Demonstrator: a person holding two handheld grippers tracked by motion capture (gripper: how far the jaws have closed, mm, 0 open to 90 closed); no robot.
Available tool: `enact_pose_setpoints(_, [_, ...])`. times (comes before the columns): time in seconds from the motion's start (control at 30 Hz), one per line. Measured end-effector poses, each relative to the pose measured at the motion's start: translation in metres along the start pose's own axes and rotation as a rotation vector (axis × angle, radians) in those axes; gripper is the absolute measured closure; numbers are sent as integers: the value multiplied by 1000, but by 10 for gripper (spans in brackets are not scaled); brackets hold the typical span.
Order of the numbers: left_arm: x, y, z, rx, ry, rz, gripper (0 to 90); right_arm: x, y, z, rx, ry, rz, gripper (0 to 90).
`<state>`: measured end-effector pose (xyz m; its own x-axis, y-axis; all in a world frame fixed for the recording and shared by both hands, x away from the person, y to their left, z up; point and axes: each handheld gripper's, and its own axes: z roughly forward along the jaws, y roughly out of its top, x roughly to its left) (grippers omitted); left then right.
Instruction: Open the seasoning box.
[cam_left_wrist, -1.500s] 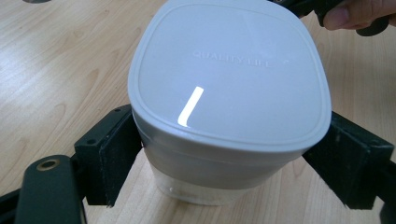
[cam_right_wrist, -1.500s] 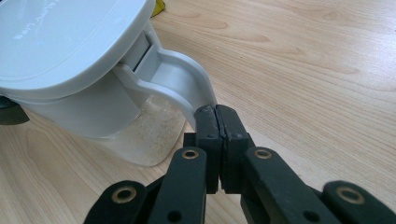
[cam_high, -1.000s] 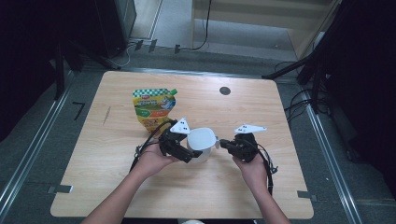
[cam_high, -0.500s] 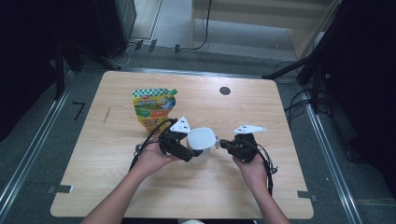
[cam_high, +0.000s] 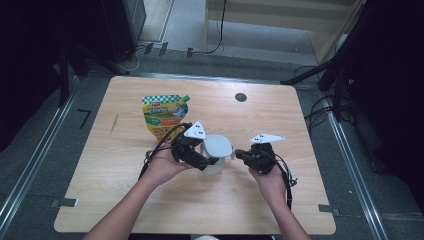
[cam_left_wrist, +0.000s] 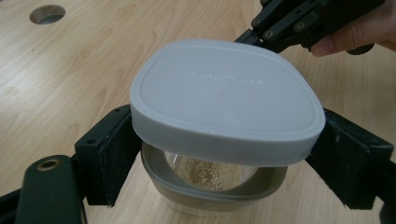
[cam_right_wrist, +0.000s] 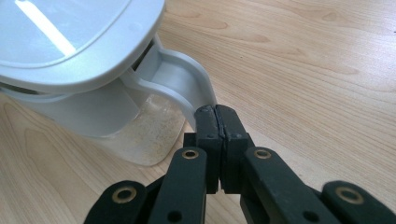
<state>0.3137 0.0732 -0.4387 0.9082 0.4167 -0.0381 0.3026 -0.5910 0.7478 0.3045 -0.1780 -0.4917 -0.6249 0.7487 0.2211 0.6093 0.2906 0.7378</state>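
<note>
On the wooden table (cam_high: 125, 200), just in front of a yellow snack pouch (cam_high: 162, 114), stands a clear container (cam_left_wrist: 215, 186) with pale grains inside. Its grey lid (cam_left_wrist: 224, 100) sits tilted on top. The left gripper (cam_high: 207, 157) clamps the lid between its jaws, while the right gripper (cam_right_wrist: 216, 116), jaws pressed together, touches the lid's side latch (cam_right_wrist: 180, 84).
</note>
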Motion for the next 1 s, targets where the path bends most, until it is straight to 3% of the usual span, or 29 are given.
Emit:
enact_pose_setpoints(0.03, [0,2,0,4,1,1,165,0,0,0,0,1,0,900])
enact_pose_setpoints(0.07, [0,4,-1,-8,-28,2,181,0,0,0,-1,2,1,900])
enact_pose_setpoints(0.1, [0,6,-2,-30,-48,-3,275,0,0,0,-2,7,-2,899])
enact_pose_setpoints(0.13, [-1,10,-3,-41,-37,0,303,0,0,0,-4,9,-7,898])
enact_pose_setpoints(0.27, [-4,23,-3,-39,-36,18,337,4,0,1,2,16,-19,897])
enact_pose_setpoints(0.37, [-10,32,-3,-37,-57,41,506,5,0,2,3,23,-23,898])
enact_pose_setpoints(0.63, [-16,47,3,-11,-120,42,689,6,-1,2,5,26,-19,899])
enact_pose_setpoints(0.77, [-14,48,4,-4,-133,27,703,5,-2,1,2,28,-15,896])
enact_pose_setpoints(0.87, [-11,47,2,7,-143,2,595,4,-2,-2,-5,28,-15,887])
enact_pose_setpoints(1.0, [-5,42,-9,-1,-154,-25,549,4,-2,-11,-22,27,-3,859])
